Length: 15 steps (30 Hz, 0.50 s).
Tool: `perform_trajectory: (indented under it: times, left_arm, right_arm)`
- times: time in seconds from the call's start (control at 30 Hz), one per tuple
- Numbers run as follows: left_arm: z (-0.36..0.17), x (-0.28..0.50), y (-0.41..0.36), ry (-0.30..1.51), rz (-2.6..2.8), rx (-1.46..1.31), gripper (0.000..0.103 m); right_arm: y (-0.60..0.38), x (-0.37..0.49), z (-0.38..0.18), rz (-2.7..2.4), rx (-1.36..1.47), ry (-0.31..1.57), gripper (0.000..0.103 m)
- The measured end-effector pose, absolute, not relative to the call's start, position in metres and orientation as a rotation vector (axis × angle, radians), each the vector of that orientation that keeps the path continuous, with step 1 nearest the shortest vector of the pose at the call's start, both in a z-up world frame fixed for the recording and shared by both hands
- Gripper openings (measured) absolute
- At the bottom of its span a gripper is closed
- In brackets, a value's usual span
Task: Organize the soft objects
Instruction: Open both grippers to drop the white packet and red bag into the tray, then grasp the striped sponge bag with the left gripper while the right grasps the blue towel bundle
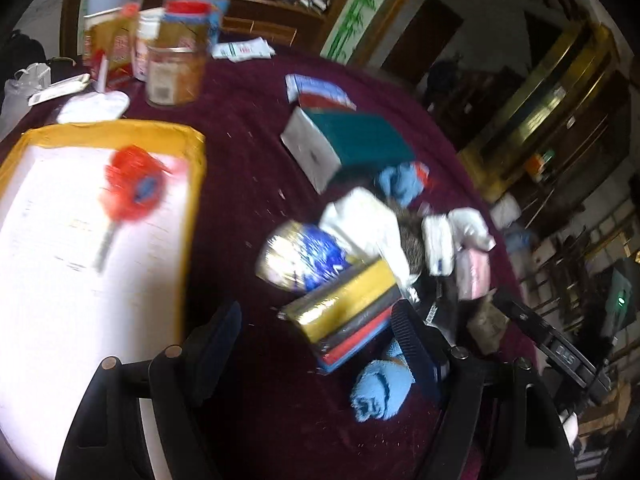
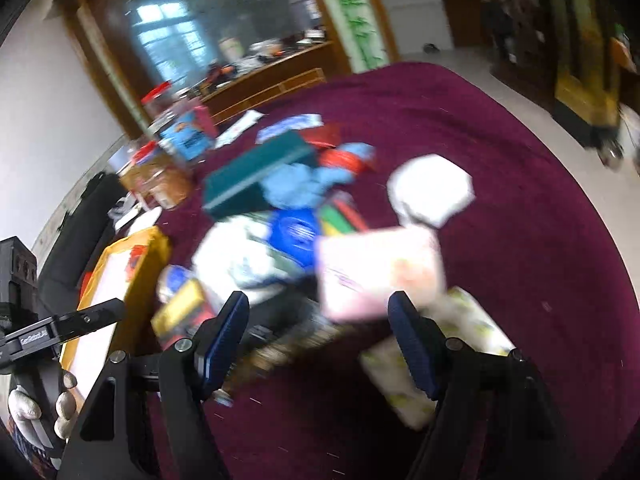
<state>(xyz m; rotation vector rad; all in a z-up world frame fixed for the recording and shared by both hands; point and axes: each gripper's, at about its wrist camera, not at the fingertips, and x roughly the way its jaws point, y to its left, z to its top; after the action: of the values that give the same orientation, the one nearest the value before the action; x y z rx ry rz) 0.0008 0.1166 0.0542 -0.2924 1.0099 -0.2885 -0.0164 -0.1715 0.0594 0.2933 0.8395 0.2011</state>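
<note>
A pile of mixed items lies on the maroon tablecloth (image 1: 248, 168). In the left wrist view a rolled blue towel (image 1: 380, 390) lies just inside my open left gripper's (image 1: 316, 344) right finger. A second blue cloth (image 1: 400, 182), white tissue packs (image 1: 438, 242) and a pink pack (image 1: 476, 272) lie farther off. In the right wrist view my right gripper (image 2: 318, 332) is open and empty above the table. The pink tissue pack (image 2: 380, 268) sits just beyond its fingertips, with a white soft pack (image 2: 430, 188) and blue cloth (image 2: 304, 184) behind. Both views are blurred.
A yellow-rimmed white tray (image 1: 80, 240) with a red scrubber (image 1: 132, 188) sits at left. Jars and cartons (image 1: 176, 60) stand at the far left. A teal box (image 1: 360, 136), stacked yellow-and-red books (image 1: 348, 312) and a foil bag (image 1: 300, 256) lie in the pile. A patterned pack (image 2: 440, 352) lies under the right finger.
</note>
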Motion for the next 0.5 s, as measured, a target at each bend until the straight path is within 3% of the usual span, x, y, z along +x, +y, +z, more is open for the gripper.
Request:
perform_trajectory:
  times: [0.27,0.3,0.33,0.37,0.5]
  left_arm:
    - [0.037,0.003,0.058,0.972,-0.204,0.073,0.079]
    - [0.034,-0.001,0.052,0.984,-0.225,0.1,0.074]
    - [0.032,-0.004,0.048,0.993,-0.244,0.118,0.057]
    - [0.031,-0.01,0.043,1.001,-0.267,0.145,0.05]
    - [0.034,-0.035,0.034,0.979,-0.309,0.199,0.043]
  right_arm:
    - [-0.214,-0.04,0.035,0.172,0.345,0.78,0.071]
    - [-0.213,-0.042,0.035,0.171,0.339,0.772,0.071]
    - [-0.211,-0.043,0.036,0.169,0.322,0.766,0.071]
    - [-0.208,-0.043,0.036,0.176,0.311,0.767,0.072]
    - [-0.209,-0.044,0.037,0.198,0.331,0.765,0.072]
